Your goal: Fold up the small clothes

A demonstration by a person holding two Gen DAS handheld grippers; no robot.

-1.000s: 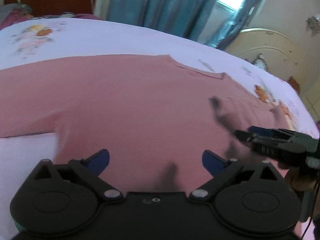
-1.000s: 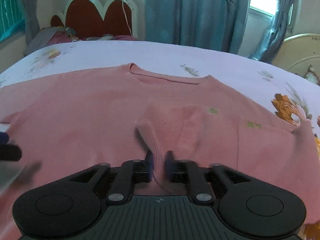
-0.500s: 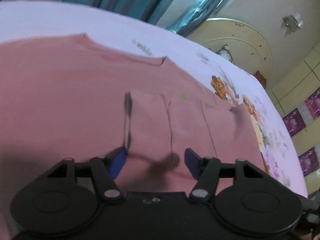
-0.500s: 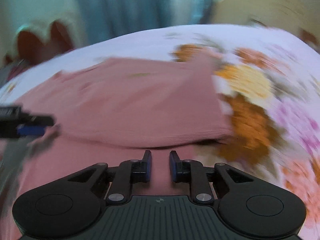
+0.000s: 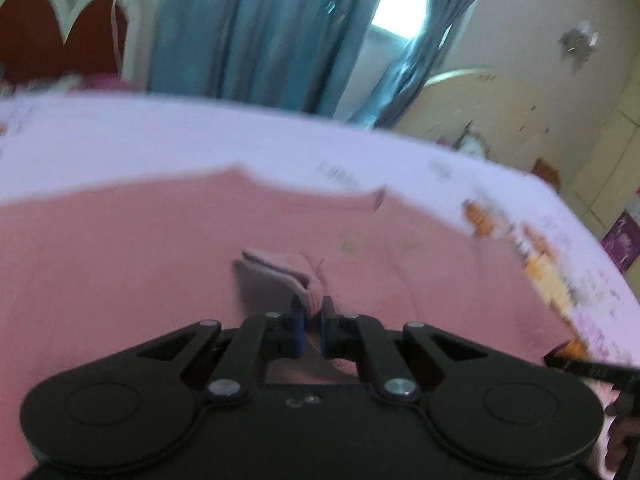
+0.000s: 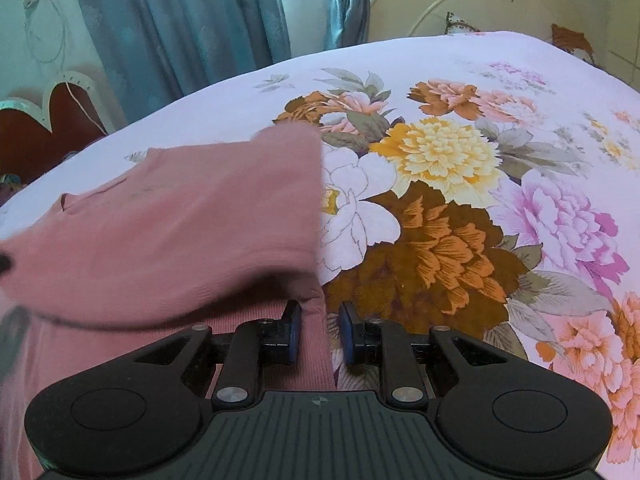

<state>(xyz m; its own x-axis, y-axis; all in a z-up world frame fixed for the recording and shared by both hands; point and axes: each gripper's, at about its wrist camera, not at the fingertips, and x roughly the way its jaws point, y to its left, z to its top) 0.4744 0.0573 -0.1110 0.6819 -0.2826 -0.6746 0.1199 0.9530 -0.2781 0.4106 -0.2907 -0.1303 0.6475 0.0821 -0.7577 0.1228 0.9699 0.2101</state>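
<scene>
On the bed (image 6: 460, 80), over a floral sheet (image 6: 440, 208), a pink sweater (image 5: 120, 272) lies spread flat, its neckline toward 12 o'clock in the left wrist view. The left gripper (image 5: 313, 330) has its jaws drawn narrow and pinches a bunched ridge of the sweater's knit, apparently the cuff (image 5: 280, 266) end of a sleeve that has been laid across the body; the cloth rises between the fingers, so the hold looks firm. Holding it there likely serves to carry or pin the sleeve end while the fold is set.

In the right wrist view, the right gripper (image 6: 319, 334) stands partly apart, jaws neither wide nor closed, straddling the sweater's side edge (image 6: 316, 308) at the 12 o'clock of its fingers. Cloth lies between the fingers, but the pads do not appear to press it, so it seems poised to take this edge, not yet holding. A folded-over layer of the sweater, motion-blurred, sits toward 10 o'clock.

No containers are in sight. Blue curtains (image 6: 180, 32) and a scalloped headboard (image 5: 60, 40) stand beyond the bed.
</scene>
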